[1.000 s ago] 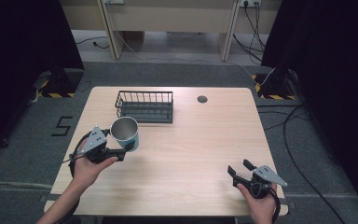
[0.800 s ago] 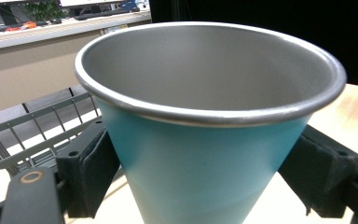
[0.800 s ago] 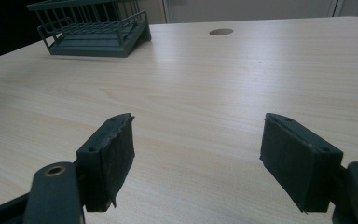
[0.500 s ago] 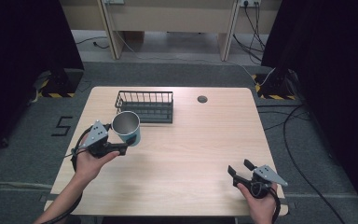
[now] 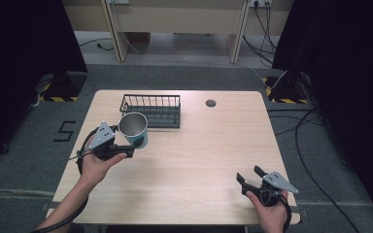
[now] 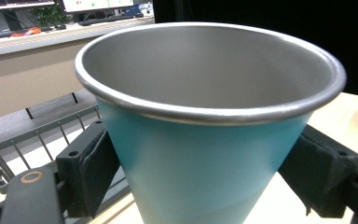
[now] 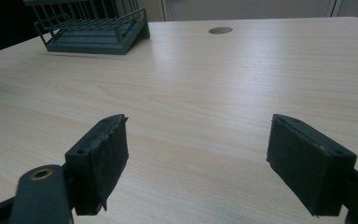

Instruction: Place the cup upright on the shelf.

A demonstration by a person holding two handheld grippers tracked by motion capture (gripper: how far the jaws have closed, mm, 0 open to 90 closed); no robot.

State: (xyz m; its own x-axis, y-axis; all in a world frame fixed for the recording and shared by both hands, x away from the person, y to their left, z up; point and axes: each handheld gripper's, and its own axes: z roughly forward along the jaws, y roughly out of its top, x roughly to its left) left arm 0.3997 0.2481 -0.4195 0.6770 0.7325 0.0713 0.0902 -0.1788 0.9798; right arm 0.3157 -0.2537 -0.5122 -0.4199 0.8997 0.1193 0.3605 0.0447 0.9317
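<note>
Left gripper (image 5: 128, 148) is clamped around a teal metal cup (image 5: 134, 129), lifted just in front of the wire basket (image 5: 151, 109). Right gripper (image 5: 250, 180) sits wide apart, holding nothing, over the table's (image 5: 199, 145) near right corner.

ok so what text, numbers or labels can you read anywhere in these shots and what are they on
"5": a white figure on the grey floor, left of the table in the high view.
The monitors behind the cup in the left gripper view show coloured marks, too small and blurred to read.
No readable writing on the cup, the wire basket or either hand-held gripper.
</note>
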